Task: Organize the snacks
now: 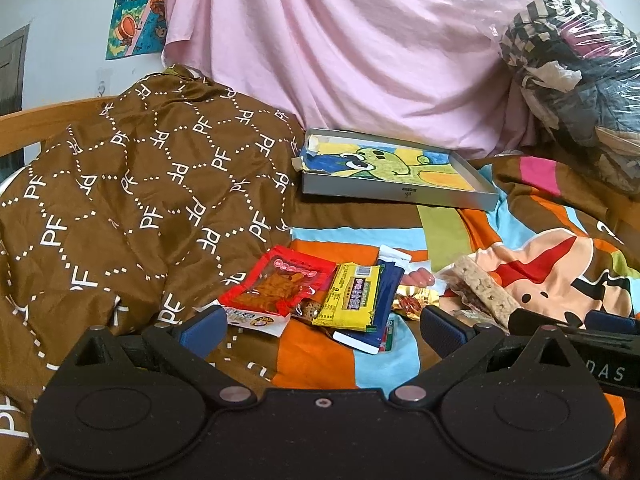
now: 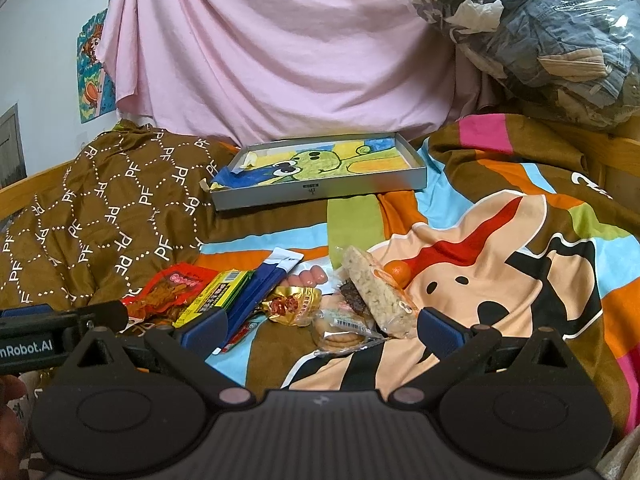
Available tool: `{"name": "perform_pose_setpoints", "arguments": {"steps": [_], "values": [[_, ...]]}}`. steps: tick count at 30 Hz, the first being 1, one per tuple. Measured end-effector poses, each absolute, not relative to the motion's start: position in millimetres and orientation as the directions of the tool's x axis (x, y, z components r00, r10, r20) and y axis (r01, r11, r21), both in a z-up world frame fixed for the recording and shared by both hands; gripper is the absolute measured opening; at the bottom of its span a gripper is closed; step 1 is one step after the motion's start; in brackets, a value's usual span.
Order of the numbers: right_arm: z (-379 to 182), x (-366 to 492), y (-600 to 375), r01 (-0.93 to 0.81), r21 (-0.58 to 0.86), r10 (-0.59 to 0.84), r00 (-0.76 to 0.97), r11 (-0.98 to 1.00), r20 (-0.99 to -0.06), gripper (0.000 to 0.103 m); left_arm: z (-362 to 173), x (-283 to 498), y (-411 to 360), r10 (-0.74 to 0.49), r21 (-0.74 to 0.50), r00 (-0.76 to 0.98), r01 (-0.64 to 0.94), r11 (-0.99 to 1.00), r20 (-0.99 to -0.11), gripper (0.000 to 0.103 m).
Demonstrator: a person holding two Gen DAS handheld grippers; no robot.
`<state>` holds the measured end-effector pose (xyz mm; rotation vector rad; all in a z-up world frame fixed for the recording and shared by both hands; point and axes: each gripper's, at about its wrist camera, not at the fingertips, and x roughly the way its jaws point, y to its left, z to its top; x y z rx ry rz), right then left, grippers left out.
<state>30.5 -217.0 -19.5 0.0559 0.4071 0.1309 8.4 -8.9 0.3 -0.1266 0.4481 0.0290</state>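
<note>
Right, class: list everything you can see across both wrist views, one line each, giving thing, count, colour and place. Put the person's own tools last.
Red snack packet: one, red, left end of the snack pile.
Yellow snack packet: one, yellow, right of the red one.
Blue sachet: one, dark blue with white ends, partly under the yellow packet.
Gold wrapper: one, gold, mid pile.
Sausages: one pink pack, behind the gold wrapper.
Biscuits: one clear pack, near front.
Cereal bar: one, pale, clear wrap, right end.
Tray: one, grey, holding a drawing, behind the pile.
Bedspread: one, multicoloured, underneath.
Brown quilt: one, left.
Pink sheet: one, behind.
Bag of clothes: one, clear, upper right.
Left tool: black, open.
Right tool: black, open.
</note>
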Motion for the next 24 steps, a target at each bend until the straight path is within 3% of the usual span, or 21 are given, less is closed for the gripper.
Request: {"name": "perform_pose_setpoints", "arguments": {"steps": [24], "values": [[-11, 74, -249, -0.035, 0.159, 0.114, 0.846, 0.987, -0.522, 0.103, 7, 65, -26, -0.012, -0.061, 0.883, -0.019, 0.998, -0.47, 0.102]]}}
